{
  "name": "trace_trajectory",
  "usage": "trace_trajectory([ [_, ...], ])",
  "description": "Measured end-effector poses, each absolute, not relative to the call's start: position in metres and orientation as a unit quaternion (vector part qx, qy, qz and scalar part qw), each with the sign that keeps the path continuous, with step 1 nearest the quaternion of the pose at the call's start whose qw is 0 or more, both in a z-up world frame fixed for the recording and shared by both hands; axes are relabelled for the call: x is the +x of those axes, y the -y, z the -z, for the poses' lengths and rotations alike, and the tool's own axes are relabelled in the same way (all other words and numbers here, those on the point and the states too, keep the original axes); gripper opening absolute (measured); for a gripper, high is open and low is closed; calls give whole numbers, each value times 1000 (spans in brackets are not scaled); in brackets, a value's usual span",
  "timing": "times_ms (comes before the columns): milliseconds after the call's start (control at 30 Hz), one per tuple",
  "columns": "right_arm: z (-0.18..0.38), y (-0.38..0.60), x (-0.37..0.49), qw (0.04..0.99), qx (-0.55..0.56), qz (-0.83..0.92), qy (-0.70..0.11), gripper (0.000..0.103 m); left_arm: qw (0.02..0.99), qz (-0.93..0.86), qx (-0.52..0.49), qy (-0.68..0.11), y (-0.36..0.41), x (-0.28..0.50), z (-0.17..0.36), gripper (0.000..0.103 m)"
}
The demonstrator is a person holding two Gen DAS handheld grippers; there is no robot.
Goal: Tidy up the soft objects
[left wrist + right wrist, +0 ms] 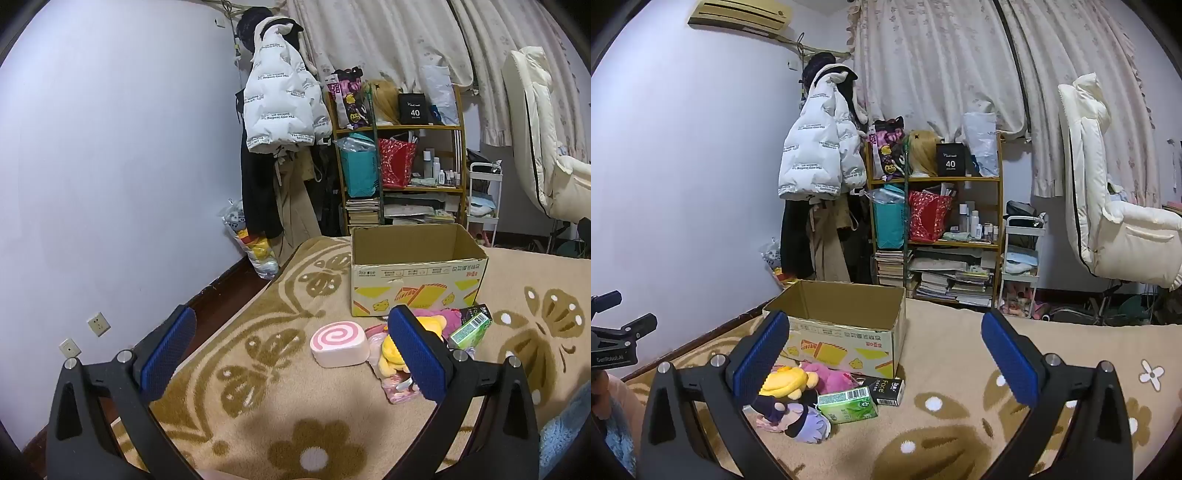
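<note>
Left gripper (291, 332) is seen spread wide, nothing between the blue pads (168, 354); it is held above the patterned blanket (258, 417) in the lower half of the frame. Right gripper (884, 339) is likewise spread wide and empty, low in its own frame.

Cardboard box (417, 273) is placed open-topped at centre right of the left view, upright on the blanket; its inside is not visible from this angle. In the right view the same box (846, 321) sits left of centre, behind the left pad.

Soft items are piled just in front of the box:
- Pink swirl roll cushion (338, 345) is seen at centre of the left view, lying flat, slightly apart from the pile, on its left.
- Yellow plush (393, 354) is partly hidden behind the right pad in the left view; in the right view it (786, 382) lies lower left, touching the pink plush (831, 378).
- Purple-haired doll (801, 421) is seen lying on its side at lower left of the right view, in front of the yellow plush.
- Green carton (847, 404) is lying flat just right of the doll; black "Face" box (886, 391) is touching it on the far side.

Shelf unit (938, 221) and hung white puffer jacket (822, 155) are seen against the back wall, upper centre. White chair (1108, 206) is at right edge.
</note>
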State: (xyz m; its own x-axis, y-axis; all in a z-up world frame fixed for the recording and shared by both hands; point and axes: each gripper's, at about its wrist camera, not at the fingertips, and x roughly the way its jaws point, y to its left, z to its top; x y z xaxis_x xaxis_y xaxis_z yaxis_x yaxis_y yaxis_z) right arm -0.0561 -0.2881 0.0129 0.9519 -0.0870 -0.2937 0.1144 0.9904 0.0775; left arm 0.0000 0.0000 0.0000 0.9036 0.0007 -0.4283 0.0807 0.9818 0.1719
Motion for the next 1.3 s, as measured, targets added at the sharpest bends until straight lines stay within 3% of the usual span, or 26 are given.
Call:
trace_trajectory([
  [1300,-17,290,-57,987,42,55,-143,103,971,18,100,-216,0,-1,0,103],
])
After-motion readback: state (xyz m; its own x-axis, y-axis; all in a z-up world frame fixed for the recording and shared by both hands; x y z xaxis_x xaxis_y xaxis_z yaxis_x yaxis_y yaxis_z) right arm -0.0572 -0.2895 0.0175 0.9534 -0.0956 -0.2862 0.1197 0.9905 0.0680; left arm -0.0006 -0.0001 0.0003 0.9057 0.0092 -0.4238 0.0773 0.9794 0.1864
